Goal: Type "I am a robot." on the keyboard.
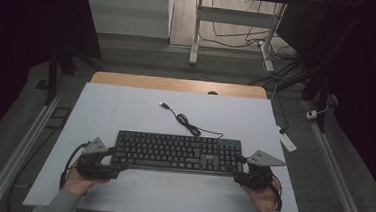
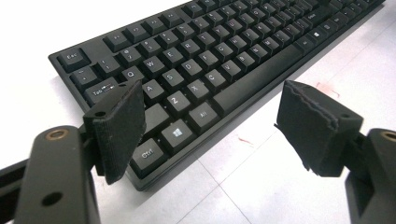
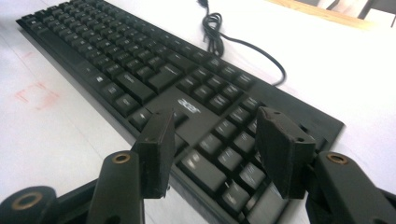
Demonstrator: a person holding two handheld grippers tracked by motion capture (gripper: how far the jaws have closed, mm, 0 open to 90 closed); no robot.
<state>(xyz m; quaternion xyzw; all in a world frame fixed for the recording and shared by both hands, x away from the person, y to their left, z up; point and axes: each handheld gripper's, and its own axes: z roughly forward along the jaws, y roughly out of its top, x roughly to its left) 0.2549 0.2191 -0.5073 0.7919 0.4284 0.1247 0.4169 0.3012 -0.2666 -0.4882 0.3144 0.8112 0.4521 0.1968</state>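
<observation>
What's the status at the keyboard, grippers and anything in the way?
Left gripper open at keyboard's near-left corner. Right gripper open over its right end, nothing clamped. Keyboard flat on table; its cable trails behind, nothing blocking.

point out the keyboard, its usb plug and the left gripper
keyboard (image 1: 175,151), high view, on the middle key rows
usb plug (image 1: 163,105), high view, on the cable's free end
left gripper (image 2: 210,109), left gripper view, midway between its open fingertips
</observation>
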